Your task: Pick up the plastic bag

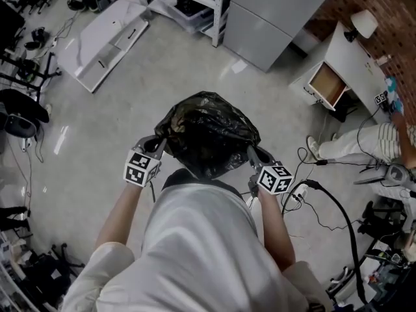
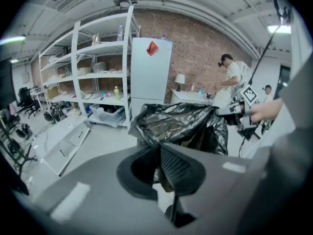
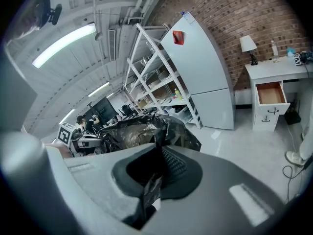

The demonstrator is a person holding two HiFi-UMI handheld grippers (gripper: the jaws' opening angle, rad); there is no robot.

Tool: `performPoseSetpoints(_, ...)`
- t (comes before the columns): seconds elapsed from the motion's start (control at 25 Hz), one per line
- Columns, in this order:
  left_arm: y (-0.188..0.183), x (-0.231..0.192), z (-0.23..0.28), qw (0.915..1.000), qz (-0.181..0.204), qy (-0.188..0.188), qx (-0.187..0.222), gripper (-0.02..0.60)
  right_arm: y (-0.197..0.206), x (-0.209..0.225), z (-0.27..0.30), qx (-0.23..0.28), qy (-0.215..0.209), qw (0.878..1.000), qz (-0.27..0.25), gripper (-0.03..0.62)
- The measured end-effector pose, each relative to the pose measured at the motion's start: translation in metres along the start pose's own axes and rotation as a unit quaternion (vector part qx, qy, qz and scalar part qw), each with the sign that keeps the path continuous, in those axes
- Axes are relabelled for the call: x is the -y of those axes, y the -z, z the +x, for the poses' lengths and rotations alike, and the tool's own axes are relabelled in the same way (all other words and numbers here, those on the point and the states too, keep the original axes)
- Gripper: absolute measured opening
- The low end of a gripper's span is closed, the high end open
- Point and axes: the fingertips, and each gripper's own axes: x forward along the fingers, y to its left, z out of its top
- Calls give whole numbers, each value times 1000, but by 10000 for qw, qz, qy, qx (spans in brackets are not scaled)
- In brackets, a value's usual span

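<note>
Pale grey polished floor [image 1: 195,70] fills the head view under you. A tall grey two-door fridge [image 1: 273,12] stands at the top, against the brick wall, with a red tag on its upper door in both gripper views. A white open metal shelving rack [image 2: 98,77] stands just beside it, with bottles and boxes on the shelves. A flat white panel [image 1: 104,38] lies on the floor, upper left. A white desk with an open wood-lined drawer [image 1: 338,70] is on the right, with a small lamp on top. The crinkled black plastic bag [image 1: 208,135] hangs in front of your torso, held up between both grippers at about waist height. Its top is bunched and its bottom is hidden from the head view. Your left gripper [image 1: 156,145] pinches the bag's left edge. In the left gripper view its jaws are clamped together with a strip of black film caught between the ribbed pads [image 2: 168,163]. Your right gripper [image 1: 252,153] does the same on the bag's right edge, jaws fully closed, with a fold of film trailing down out of the pads [image 3: 171,163]. A thin black cable [image 1: 338,207] loops on the floor at lower right.
</note>
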Motion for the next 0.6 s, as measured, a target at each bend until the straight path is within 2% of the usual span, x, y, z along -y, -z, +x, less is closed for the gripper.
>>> performPoseSetpoints(0.32, 3, 5, -60, 9989, 127, 158, 415, 6, 12, -39, -28, 396, 272, 9988, -35, 2)
performPoseSetpoints(0.6, 16, 0, -111, 9972, 193, 305, 657, 6, 25, -96, -49, 732, 474, 9962, 43, 2)
